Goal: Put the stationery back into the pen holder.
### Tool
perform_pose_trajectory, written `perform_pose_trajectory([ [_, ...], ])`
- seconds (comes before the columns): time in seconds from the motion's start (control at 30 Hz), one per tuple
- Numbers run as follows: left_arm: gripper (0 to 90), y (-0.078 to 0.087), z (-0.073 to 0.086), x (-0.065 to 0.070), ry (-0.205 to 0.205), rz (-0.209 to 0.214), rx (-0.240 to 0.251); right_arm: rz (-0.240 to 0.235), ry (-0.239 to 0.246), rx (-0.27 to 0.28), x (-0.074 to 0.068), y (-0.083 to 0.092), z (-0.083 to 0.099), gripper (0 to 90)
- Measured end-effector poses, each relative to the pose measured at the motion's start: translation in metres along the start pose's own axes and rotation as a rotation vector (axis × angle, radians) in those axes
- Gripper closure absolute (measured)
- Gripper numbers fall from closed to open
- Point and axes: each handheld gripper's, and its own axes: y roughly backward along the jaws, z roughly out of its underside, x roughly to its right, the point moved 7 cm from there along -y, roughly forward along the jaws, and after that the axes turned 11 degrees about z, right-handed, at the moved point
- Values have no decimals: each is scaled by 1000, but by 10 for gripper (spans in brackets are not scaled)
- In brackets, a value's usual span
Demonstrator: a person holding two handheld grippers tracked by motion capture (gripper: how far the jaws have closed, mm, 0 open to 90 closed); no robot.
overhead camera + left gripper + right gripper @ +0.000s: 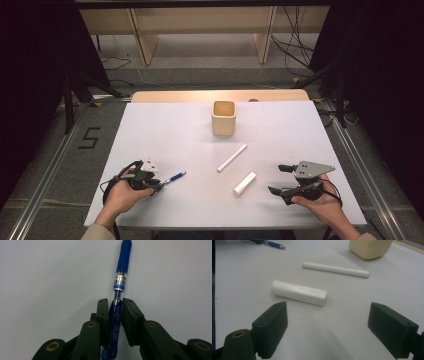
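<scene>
A blue gel pen (175, 177) lies on the white table cover (165, 130) at the front left, its cap end pointing right and away. My left gripper (159, 185) is shut on the pen's barrel; in the left gripper view both pads press on the pen (121, 277) at my left gripper (115, 303). My right gripper (276, 178) rests at the front right, open, with nothing between its jaws. In the right gripper view my right gripper (328, 308) faces a short white tube (298, 292) lying just ahead.
The white tube (244, 183) and a thin white stick (232, 158) lie mid-table between the hands. A beige square cup (223, 118) stands upright toward the back centre. The stick (335, 269) and cup (369, 248) lie beyond the tube.
</scene>
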Motion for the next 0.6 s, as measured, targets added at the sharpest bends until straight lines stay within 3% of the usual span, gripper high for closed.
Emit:
perform_pose_trajectory([
  [0.47,794,0,-1,0,1,-2,-9,2,1,2,0,0,0,172],
  [0.6,795,0,-1,1,26,2,4,2,1,4,0,0,-1,172],
])
